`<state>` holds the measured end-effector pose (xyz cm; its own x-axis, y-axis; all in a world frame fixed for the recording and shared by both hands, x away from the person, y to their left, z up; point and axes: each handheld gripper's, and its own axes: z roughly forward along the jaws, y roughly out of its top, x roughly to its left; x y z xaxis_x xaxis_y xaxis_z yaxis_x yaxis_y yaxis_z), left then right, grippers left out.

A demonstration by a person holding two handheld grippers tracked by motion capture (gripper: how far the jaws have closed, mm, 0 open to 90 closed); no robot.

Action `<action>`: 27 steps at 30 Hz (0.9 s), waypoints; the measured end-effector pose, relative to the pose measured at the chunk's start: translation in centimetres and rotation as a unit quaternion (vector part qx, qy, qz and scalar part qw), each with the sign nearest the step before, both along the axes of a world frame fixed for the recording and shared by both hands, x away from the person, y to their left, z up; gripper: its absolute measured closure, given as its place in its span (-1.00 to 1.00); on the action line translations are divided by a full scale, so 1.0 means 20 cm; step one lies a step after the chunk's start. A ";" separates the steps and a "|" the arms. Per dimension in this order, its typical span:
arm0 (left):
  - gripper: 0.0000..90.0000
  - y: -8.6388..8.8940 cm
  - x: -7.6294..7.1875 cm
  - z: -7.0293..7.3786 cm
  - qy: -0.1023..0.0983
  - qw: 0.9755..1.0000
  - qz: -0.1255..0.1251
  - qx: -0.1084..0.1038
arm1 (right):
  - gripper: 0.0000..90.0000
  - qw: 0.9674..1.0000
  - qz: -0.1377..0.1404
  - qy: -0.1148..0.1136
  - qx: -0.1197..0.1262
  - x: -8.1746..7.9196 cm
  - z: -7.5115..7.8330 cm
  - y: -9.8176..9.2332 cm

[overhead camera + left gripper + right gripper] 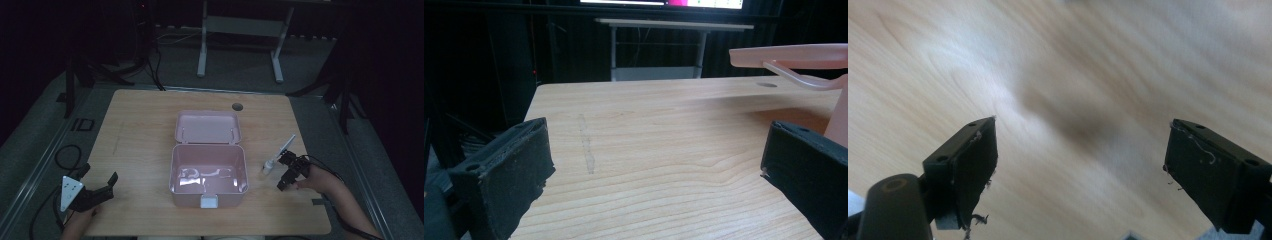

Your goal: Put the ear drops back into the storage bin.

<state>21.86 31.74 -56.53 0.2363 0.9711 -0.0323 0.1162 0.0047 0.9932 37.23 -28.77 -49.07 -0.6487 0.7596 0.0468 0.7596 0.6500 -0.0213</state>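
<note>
An open pink plastic box (209, 192) sits mid-table, its lid (208, 126) folded back behind it. Something glossy lies inside; I cannot tell what. A slim white stick-like object (279, 154) with a thicker lower end lies right of the box. My right gripper (284, 172) is just beside that lower end, open and holding nothing. In the right gripper view its jaws (1080, 150) stand wide apart over bare, blurred wood. My left gripper (100, 172) rests open near the table's front left. The left gripper view shows it (656, 150) facing the tabletop, with the box lid (789, 55) at upper right.
The wooden table (140, 125) has a round cable hole (237, 106) at the back. A white latch (209, 201) sits on the box front. Cables trail on the floor at left, and a desk frame (240, 30) stands behind the table.
</note>
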 end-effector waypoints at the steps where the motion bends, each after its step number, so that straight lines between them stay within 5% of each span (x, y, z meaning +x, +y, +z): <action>1: -0.99 0.00 0.00 0.00 0.000 1.000 0.000 0.000 | -0.68 1.000 0.000 -0.002 0.002 0.01 0.00 0.01; 16: -0.99 0.00 0.00 0.00 0.000 1.000 -0.003 -0.001 | -0.51 1.000 -0.012 -0.017 0.021 0.15 0.00 0.15; 27: -0.99 0.00 0.00 0.00 0.000 1.000 -0.004 0.000 | -0.16 1.000 -0.008 0.000 0.008 0.24 -0.05 0.22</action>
